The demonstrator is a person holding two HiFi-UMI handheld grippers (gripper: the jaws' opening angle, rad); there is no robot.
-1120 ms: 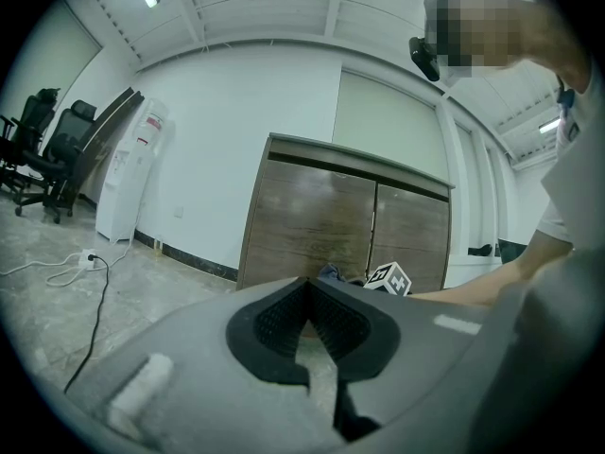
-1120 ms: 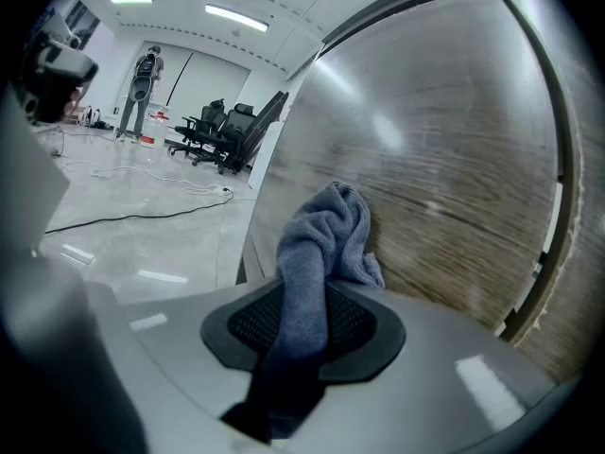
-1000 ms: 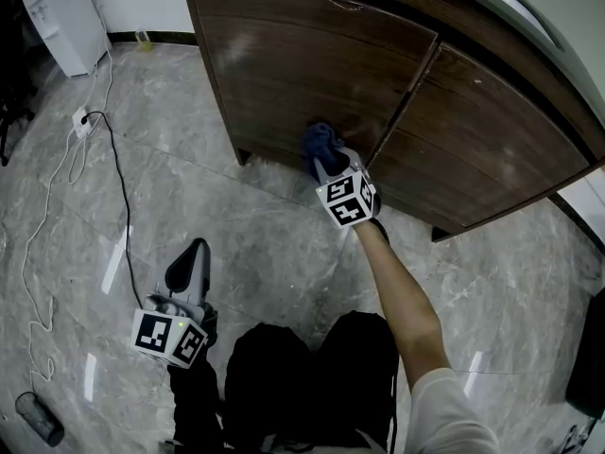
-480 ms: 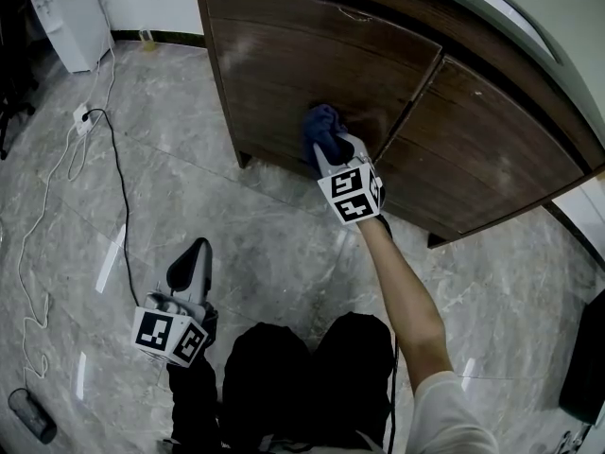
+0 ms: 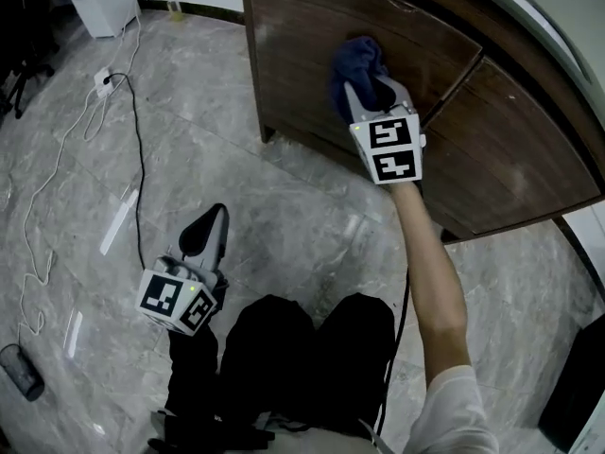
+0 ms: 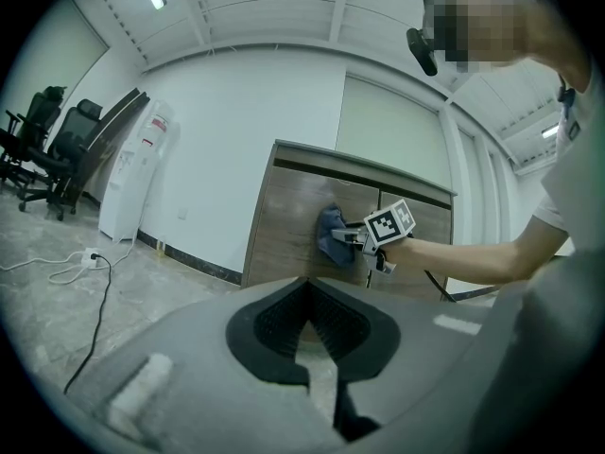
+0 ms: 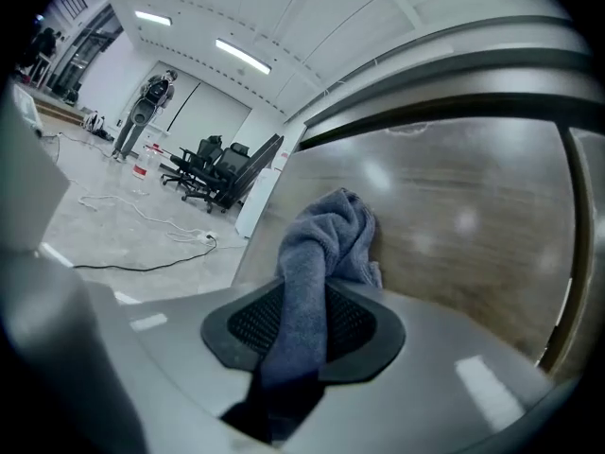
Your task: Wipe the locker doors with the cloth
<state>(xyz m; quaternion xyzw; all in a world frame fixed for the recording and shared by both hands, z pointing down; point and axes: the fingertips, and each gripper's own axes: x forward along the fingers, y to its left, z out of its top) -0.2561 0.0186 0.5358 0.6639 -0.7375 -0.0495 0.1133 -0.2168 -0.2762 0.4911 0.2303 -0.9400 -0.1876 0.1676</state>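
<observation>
Much cloth (image 7: pixel 326 239) lies buried between the right tongs (image 7: pixel 304 322).

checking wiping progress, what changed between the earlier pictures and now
The right gripper, shut on the cloth, slid it up the left locker door, from near the bottom edge to the upper part. Nothing was taken hold of or let go. The left gripper stayed low over the floor, shut and empty.
</observation>
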